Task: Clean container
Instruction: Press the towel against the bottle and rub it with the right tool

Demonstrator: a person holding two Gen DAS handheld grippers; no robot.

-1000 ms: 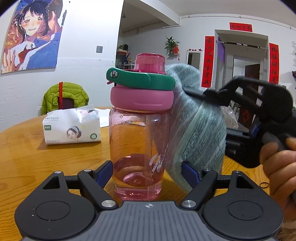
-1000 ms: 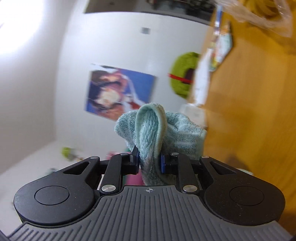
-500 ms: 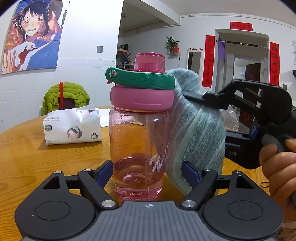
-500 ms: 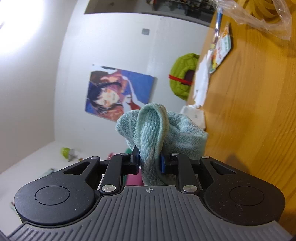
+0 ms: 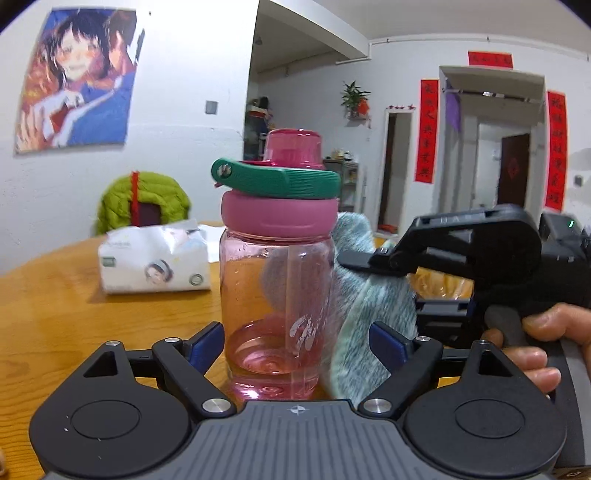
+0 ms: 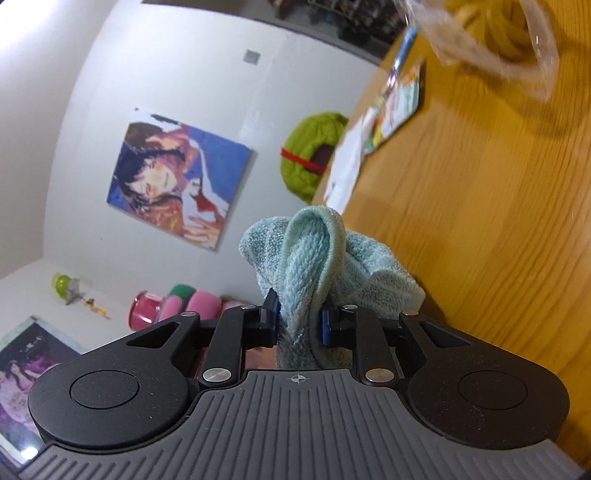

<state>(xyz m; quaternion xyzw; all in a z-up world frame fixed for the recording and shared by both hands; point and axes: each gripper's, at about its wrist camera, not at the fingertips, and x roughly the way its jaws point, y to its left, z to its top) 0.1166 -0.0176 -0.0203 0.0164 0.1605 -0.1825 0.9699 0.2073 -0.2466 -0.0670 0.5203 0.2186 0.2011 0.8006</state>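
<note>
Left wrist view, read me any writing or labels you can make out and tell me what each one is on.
None can be read for certain.
Red door banners: Chinese characters, too blurred to quote.
Tissue pack: green logo and small print, too small.
Pink bottle: white print, seen from behind, unreadable.
Right gripper: embossed letters on its arm, too faint.

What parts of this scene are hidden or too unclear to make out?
- Bottle, right wrist view: mostly hidden behind the right gripper; only its pink and green top shows.
- Cloth, left wrist view: whether it touches the bottle's far side is unclear.
- Bag, right wrist view: blurred, cut off by the edge.
</note>
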